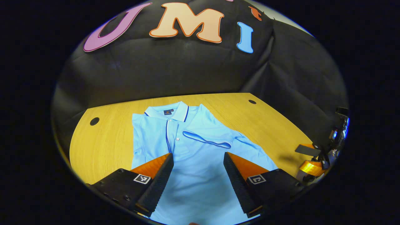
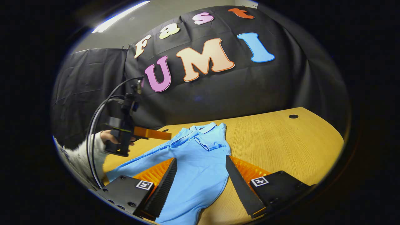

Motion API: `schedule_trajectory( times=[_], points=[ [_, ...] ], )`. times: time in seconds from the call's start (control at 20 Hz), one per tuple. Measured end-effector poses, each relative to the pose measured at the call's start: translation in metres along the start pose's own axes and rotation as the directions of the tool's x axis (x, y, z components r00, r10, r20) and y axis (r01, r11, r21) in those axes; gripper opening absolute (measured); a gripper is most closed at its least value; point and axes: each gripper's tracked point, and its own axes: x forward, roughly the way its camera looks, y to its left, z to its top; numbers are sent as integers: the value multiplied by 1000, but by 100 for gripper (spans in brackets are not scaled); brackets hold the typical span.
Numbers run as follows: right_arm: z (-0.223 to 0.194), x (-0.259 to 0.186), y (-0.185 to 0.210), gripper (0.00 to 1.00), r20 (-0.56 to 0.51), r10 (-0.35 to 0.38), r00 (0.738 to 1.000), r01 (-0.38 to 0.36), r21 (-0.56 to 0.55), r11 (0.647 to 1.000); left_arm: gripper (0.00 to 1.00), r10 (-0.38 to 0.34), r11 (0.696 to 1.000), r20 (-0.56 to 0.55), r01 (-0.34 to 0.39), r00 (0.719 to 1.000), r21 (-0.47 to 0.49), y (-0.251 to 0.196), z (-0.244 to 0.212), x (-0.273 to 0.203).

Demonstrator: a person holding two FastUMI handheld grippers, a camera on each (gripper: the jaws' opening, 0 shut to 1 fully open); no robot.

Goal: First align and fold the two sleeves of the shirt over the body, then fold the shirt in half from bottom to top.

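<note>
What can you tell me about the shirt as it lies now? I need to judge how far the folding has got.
The shirt is a light blue polo of soft knit-looking cloth, with a dark-trimmed collar, a dark-edged button placket and one pale button. It lies flat, front up, on the wooden table, collar toward the booth wall. One sleeve is folded across the chest; the other stretches outward. The bottom half is unfolded. Both open grippers hover over it, neither visibly touching.

The left gripper view looks from low over the shirt's (image 1: 200, 147) hem toward the collar and wall. The right gripper view looks from the side, farther back. Both share shirt and table (image 2: 281, 140).
</note>
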Motion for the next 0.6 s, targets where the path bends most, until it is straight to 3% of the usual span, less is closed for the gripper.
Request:
schedule_trajectory(
  times=[0.3,0.6],
  points=[
    [-22,-24,20,97,-47,2,999,-6,-72,997,96,60,998,-5,-60,998,-29,2,-76,-91],
    [-60,-61,37,97,-116,-34,993,15,-160,987,96,118,990,-43,-121,992,-71,5,-154,-149]
  ],
)
